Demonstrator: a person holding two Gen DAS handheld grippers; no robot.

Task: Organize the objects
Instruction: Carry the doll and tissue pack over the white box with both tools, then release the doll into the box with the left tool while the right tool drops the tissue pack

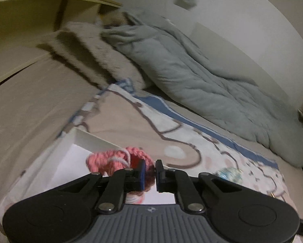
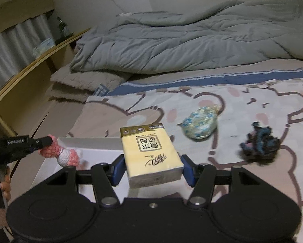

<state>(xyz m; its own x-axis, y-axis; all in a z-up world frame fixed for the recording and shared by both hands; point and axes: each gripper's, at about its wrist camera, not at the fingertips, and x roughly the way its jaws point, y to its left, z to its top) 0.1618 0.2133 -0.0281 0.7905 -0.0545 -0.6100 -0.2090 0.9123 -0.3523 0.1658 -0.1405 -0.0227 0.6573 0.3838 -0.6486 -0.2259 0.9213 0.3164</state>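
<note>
On the bed, a shallow white box [image 2: 94,143] sits at the near left corner of the cartoon-print sheet [image 2: 252,105]. The left gripper [image 1: 150,171] has its jaws nearly together, pinching a pink and white crocheted piece [image 1: 110,159] that hangs over the box's open inside. The right gripper [image 2: 151,170] clamps a yellow tissue pack [image 2: 151,151] by its long sides, just beside the box's right end. Further right of the box, lying loose on the sheet, are a pale blue-green crocheted pouch [image 2: 200,124] and, well beyond it, a dark blue crocheted bundle [image 2: 260,143]. A grey quilt [image 2: 181,38] is heaped behind the box. A hand [image 2: 4,184] shows at the left edge.
</note>
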